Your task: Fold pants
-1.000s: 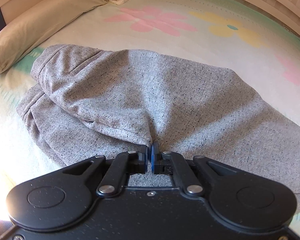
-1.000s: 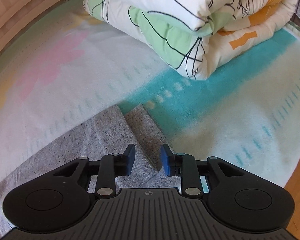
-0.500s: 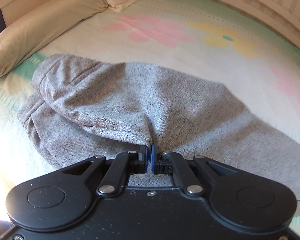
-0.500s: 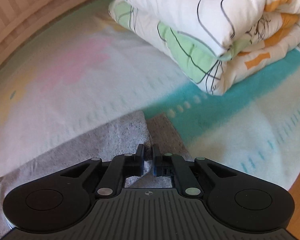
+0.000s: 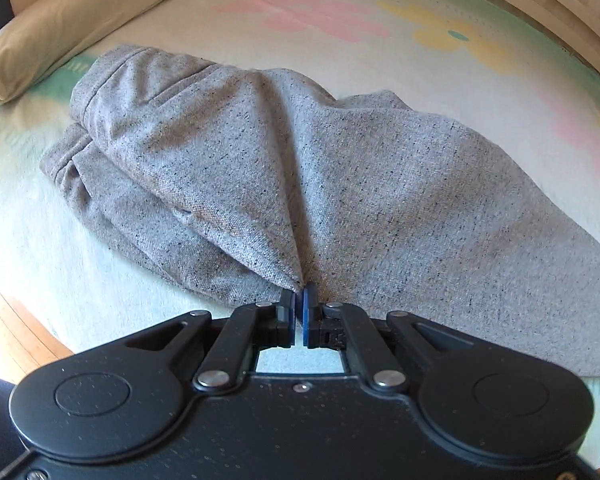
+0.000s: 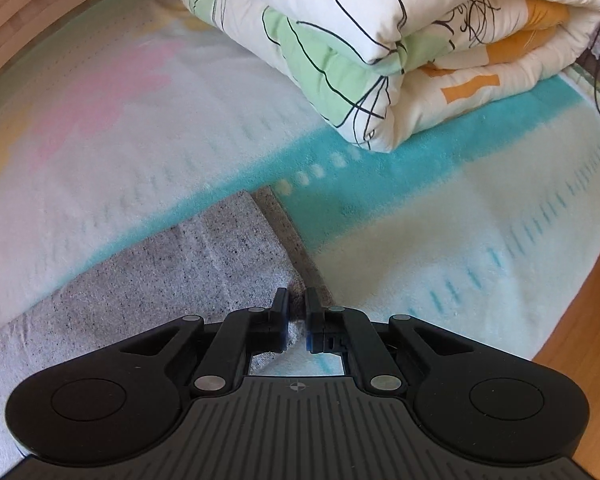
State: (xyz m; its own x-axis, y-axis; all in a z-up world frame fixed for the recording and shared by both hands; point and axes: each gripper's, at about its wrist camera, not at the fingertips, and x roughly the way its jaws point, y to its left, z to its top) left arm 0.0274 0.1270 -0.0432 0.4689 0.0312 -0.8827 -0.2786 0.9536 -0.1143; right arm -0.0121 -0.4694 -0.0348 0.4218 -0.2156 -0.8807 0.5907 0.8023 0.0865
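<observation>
Grey speckled pants (image 5: 340, 184) lie across a pastel flowered bed sheet (image 5: 340, 32). In the left wrist view the waistband end sits at the upper left, and my left gripper (image 5: 299, 296) is shut on a pinched fold of the near edge, which rises in a tent-like ridge. In the right wrist view the leg end of the pants (image 6: 204, 264) lies at the lower left, with its hem near a teal band of the sheet. My right gripper (image 6: 296, 300) is shut on the hem corner, cloth bunched between the pads.
A tan pillow (image 5: 72, 20) lies at the upper left of the left wrist view. A folded quilt (image 6: 400, 40) with green and orange patches is stacked beyond the pant hem. Wooden floor (image 6: 588, 320) shows past the bed's edge on the right.
My right gripper closed from open onto the hem corner and lifted it slightly. The fold held by my left gripper has drawn up into a taller ridge.
</observation>
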